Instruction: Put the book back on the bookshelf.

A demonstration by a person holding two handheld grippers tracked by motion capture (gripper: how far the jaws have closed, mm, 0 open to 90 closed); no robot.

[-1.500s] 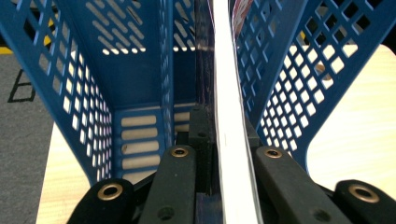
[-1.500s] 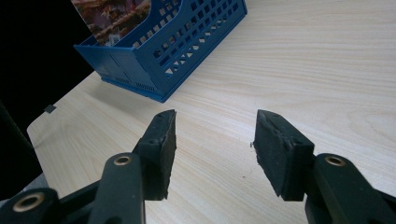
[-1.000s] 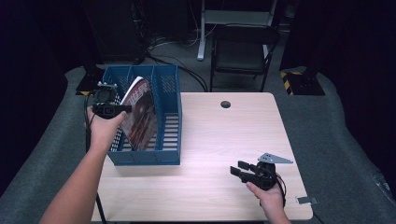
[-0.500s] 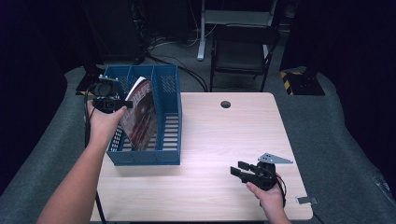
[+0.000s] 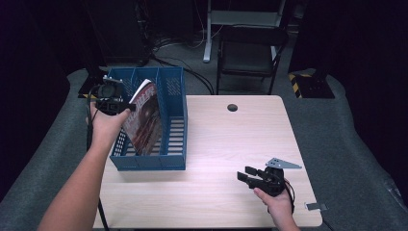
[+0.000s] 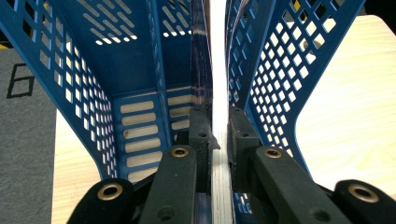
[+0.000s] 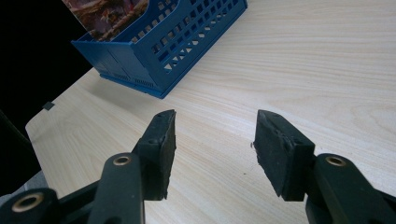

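Now the left claw (image 6: 218, 135) is pinching the magazine (image 5: 144, 118), which is standing tilted in the blue file rack (image 5: 175, 122), rising toward twelve o'clock between its jaws. Meanwhile the right claw (image 5: 246, 177) is resting spread on the bench (image 5: 226, 144), at five o'clock from the rack.

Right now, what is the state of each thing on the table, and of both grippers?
Magazine: upright, leaning, inside the file box, gripped at its edge.
Blue file box: stands on the table, open at the top.
Left gripper: jaws have just closed on the magazine's edge.
Right gripper: open, empty, low over the table.
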